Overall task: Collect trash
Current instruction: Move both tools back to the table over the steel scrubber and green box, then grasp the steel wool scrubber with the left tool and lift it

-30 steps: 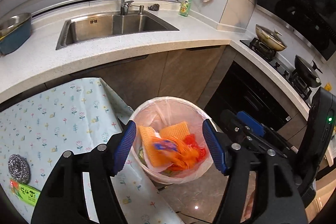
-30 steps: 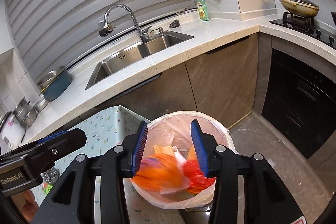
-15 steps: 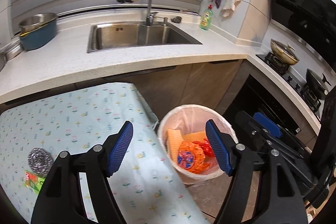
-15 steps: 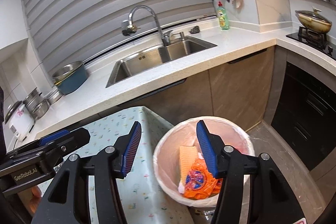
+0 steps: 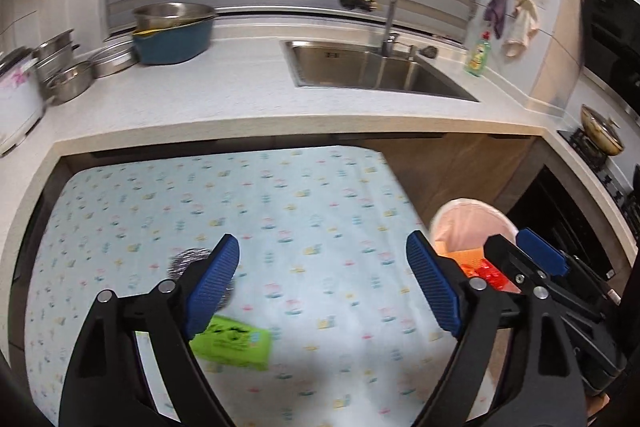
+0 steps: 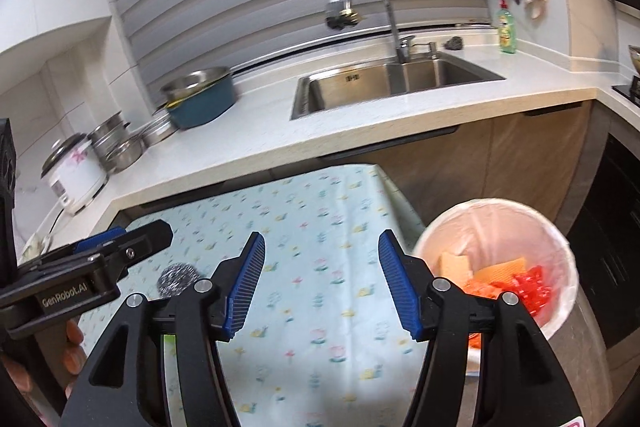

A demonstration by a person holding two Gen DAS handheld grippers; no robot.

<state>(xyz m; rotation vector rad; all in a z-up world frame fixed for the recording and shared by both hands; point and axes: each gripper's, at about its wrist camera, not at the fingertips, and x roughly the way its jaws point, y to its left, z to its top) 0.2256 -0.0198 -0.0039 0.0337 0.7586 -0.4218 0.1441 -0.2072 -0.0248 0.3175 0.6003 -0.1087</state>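
Compared with a second ago, both views have been swung off the trash bin and over toward the floral-cloth counter. Back then the bin sat dead centre between each pair of fingers; now it's been pushed to the lower right of both frames.

The left gripper (image 5: 323, 285) is seen with its fingers spread wide, having just been opening further, and nothing is held between them, only bare cloth. The right gripper (image 6: 321, 283) has also just been opening, about halfway apart, empty too.

The trash bin (image 6: 560, 247) is lined with a pale pinkish bag and is standing on the floor just off the counter's right edge. Orange sponge-like pieces and crumpled red and orange wrappers (image 6: 516, 281) can be seen lying inside it.

On the counter (image 5: 280, 211), two bits of trash are left at the lower left of the left view: a steel wool ball (image 5: 184, 261), partly hidden behind the left finger, and a bright green packet (image 5: 234, 341) just below it, a bit blurred. The steel wool is also seen in the right view at lower left, just under the left gripper's tip.
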